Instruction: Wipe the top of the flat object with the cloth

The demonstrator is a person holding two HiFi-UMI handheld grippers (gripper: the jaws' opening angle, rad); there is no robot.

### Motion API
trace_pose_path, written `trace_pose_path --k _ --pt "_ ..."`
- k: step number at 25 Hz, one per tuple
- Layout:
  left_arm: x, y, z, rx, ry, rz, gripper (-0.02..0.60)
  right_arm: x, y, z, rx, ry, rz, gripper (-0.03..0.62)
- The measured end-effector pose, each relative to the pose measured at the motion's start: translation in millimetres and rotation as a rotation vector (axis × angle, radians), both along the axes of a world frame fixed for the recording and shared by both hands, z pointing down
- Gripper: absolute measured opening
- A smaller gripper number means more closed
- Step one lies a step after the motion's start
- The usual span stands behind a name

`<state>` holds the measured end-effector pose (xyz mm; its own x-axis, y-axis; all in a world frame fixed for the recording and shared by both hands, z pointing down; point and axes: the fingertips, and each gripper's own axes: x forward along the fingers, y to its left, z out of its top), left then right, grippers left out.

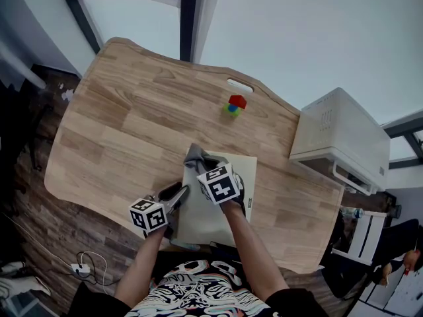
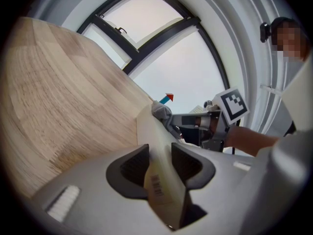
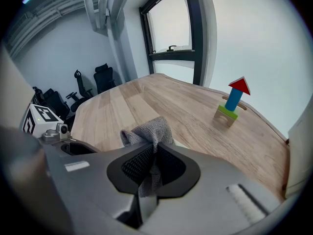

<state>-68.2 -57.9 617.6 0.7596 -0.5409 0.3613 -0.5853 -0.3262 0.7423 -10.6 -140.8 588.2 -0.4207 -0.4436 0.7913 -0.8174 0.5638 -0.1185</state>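
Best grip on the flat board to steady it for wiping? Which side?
The board's thin near-left edge, coming from the left, one jaw on each face. It's a flat sheet on the table, so only an edge can be pinched, and that corner leaves the top free for the cloth in the right gripper. The left gripper clamps it there.

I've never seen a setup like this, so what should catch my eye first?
The left gripper clamps the edge of a pale flat board near the table's front, while the right gripper pinches a grey cloth at the board's far corner. Beyond them stands a red, blue and green block toy.
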Motion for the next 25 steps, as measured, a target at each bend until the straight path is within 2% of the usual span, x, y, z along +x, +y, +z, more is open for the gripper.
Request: trace_pose_path --k 9,15,25 --pt "0 1 -2 0.03 -0.031 -0.016 0.198 3 -4 -1 0.003 -0.011 0.009 0.023" --pt "0 0 -1 0.017 -0.012 -0.018 0.198 9 -5 -1 0.007 -0.007 0.022 0.023" --pt "0 1 -1 0.023 -0.024 -0.025 0.198 33 -1 -1 0.0 0.004 0.071 0.023"
